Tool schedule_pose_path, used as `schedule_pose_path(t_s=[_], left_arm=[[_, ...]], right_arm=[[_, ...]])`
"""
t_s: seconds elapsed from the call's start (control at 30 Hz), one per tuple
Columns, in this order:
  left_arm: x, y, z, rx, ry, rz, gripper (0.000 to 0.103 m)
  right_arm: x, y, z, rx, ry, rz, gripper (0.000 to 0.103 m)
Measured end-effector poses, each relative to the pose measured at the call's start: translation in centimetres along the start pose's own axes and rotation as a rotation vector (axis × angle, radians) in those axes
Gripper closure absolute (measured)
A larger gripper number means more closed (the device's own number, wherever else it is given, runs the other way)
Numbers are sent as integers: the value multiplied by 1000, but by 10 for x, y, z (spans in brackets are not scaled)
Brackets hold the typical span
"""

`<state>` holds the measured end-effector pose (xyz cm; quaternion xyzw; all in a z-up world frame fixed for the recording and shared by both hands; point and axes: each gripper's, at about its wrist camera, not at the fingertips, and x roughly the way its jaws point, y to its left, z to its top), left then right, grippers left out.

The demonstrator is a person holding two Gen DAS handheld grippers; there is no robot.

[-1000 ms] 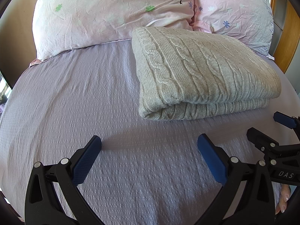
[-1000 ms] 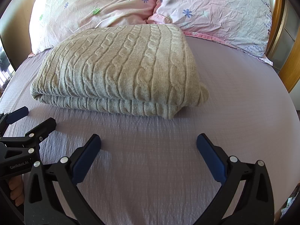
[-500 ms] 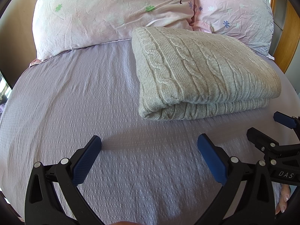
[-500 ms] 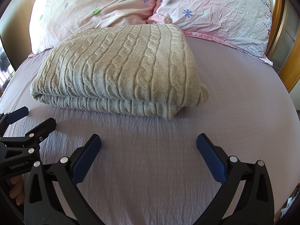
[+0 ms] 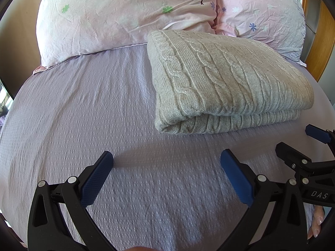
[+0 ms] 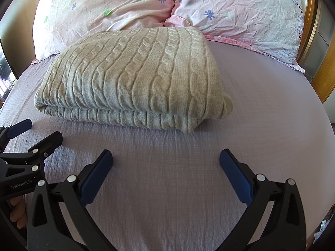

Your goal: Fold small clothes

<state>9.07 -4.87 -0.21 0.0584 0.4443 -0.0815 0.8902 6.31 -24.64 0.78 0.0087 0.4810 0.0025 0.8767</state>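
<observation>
Nearest to me, my left gripper (image 5: 166,160) is spread wide and holds nothing; its blue pads (image 5: 95,181) hang just above the lilac bed sheet (image 5: 73,115), whether they touch it I cannot tell. My right gripper (image 6: 165,159) is also wide apart and empty, over the near part of the same sheet. Each camera sees the other tool at its side, so the two are close beside each other. A little farther, apart from all fingertips, the grey cable-knit sweater (image 6: 134,75) lies folded in a thick rectangle on the middle of the bed. Its far edge reaches the two pink pillows (image 5: 125,14) at the head of the bed. Behind them, at the right corner, a wooden headboard (image 6: 323,77) shows.
</observation>
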Motion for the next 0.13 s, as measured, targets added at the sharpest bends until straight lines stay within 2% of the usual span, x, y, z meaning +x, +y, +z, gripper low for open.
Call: schedule_pose_path(t_s=[0.13], left_arm=[[0, 0, 0, 0, 0, 0, 1]], right_arm=[[0, 0, 0, 0, 0, 0, 2]])
